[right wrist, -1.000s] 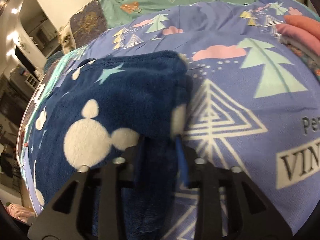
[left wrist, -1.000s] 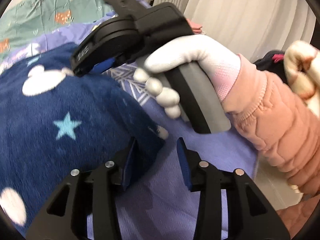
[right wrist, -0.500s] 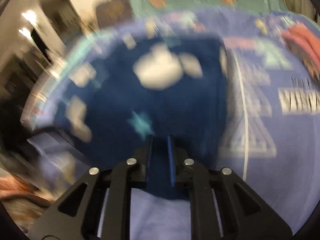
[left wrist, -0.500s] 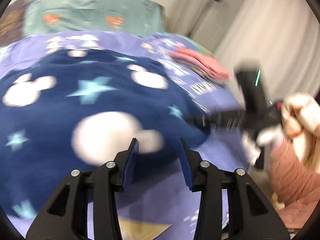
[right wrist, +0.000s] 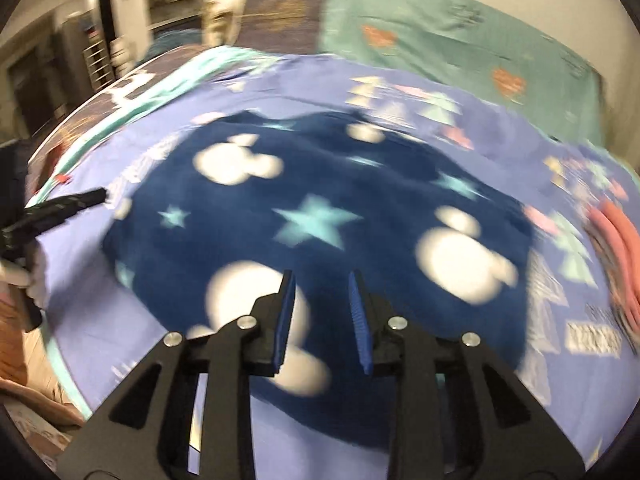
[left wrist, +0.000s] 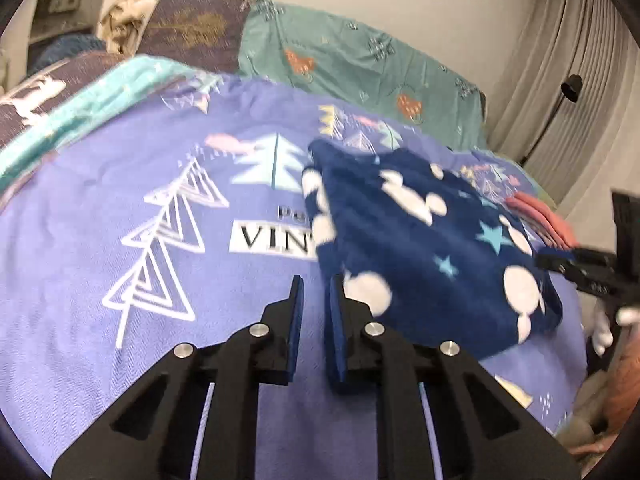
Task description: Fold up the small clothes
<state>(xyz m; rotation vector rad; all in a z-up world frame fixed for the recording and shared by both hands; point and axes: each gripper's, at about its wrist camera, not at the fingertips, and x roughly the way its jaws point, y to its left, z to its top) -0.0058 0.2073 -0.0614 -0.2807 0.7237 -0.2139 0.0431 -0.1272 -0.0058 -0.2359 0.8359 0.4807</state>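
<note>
A navy fleece garment [left wrist: 424, 248] with white mouse heads and pale stars lies spread on the purple printed bed sheet [left wrist: 120, 216]. My left gripper [left wrist: 316, 292] hovers over bare sheet just left of the garment's near corner. Its jaws are closing to a thin slit with nothing between them. In the right wrist view the garment [right wrist: 320, 208] fills the middle. My right gripper [right wrist: 322, 280] hangs above its near part, jaws opening, and the pads press on nothing. The right gripper [left wrist: 580, 268] and the left gripper [right wrist: 60, 208] each show at the edge of the other's view.
Folded pink clothes [left wrist: 540, 216] lie stacked right of the garment. A teal patterned cover [left wrist: 340, 56] and a dark one [left wrist: 192, 28] run along the bed's far side against the wall. Curtains [left wrist: 560, 60] hang at the right. A white-gloved hand [left wrist: 600, 332] holds the right gripper.
The right gripper has let go of the garment's fold and drawn back, jaws wider. The left gripper swung off the garment to the sheet at its left, and its jaws came together.
</note>
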